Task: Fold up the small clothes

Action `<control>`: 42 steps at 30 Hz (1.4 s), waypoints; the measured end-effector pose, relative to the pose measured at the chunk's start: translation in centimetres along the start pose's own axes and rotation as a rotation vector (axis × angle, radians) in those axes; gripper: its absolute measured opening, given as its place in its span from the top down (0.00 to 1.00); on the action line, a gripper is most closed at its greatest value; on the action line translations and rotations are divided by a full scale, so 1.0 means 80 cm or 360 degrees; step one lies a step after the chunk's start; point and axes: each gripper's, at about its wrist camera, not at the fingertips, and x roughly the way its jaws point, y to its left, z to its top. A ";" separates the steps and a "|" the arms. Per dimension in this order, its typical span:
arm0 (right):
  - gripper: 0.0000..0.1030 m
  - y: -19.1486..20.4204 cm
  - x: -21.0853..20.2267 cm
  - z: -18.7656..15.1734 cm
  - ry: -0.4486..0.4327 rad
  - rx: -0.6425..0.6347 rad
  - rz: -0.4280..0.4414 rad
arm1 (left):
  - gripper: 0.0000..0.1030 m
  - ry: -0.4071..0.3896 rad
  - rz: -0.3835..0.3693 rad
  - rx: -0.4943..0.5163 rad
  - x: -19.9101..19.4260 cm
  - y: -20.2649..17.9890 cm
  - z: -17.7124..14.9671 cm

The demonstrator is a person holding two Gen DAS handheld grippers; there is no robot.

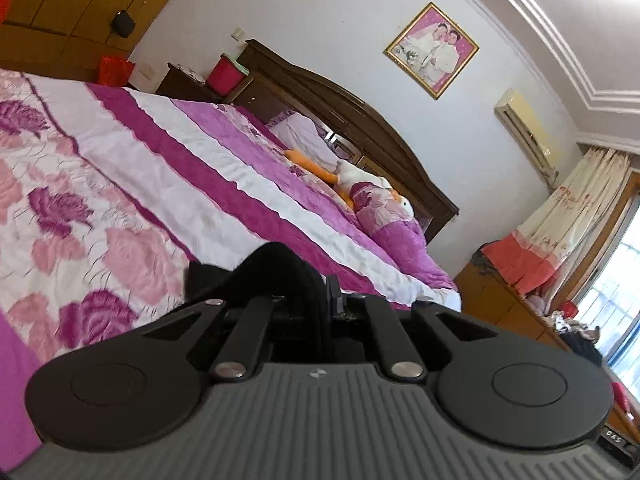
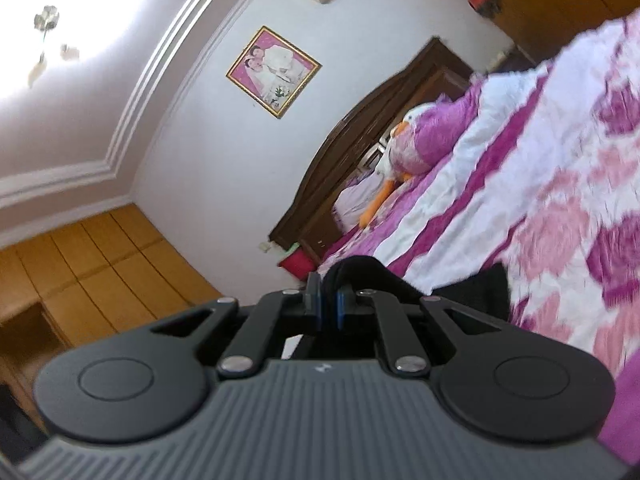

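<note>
A small black garment (image 1: pixel 276 268) bunches between the jaws of my left gripper (image 1: pixel 326 300), which is shut on it just above the floral bedspread (image 1: pixel 100 200). In the right wrist view the same black garment (image 2: pixel 360 272) is pinched by my right gripper (image 2: pixel 329 304), shut on its edge, with more black cloth (image 2: pixel 480 284) trailing to the right over the bedspread (image 2: pixel 560 220). Most of the garment is hidden behind the gripper bodies.
A dark wooden headboard (image 1: pixel 360 128) stands at the far end of the bed, with pillows and a plush duck (image 1: pixel 356 176) in front of it. A red bin (image 1: pixel 224 74) sits on a nightstand. A wooden dresser (image 1: pixel 508 304) stands beside the bed by curtains.
</note>
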 end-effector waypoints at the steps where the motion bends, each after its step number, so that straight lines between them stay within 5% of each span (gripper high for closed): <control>1: 0.90 0.000 0.008 0.000 -0.0007 -0.0030 -0.0020 | 0.93 -0.0001 0.0018 0.0005 0.012 0.000 0.003; 12: 0.90 -0.025 0.116 -0.005 0.0022 -0.0241 -0.0220 | 0.93 0.0162 0.0200 0.0087 0.165 0.020 0.006; 24: 0.89 -0.088 0.208 -0.055 0.0285 -0.0495 -0.0570 | 0.93 0.0422 0.0384 0.0170 0.276 0.089 -0.058; 32: 0.88 -0.112 0.212 -0.066 0.0393 -0.0413 -0.0627 | 0.91 0.0443 0.0381 0.0276 0.275 0.091 -0.061; 39: 0.69 -0.096 0.190 -0.055 0.0418 -0.0411 -0.0592 | 0.72 0.0472 0.0390 0.0245 0.233 0.080 -0.043; 42: 0.69 -0.090 0.178 -0.049 0.0417 -0.0388 -0.0578 | 0.67 0.0472 0.0394 0.0283 0.212 0.075 -0.040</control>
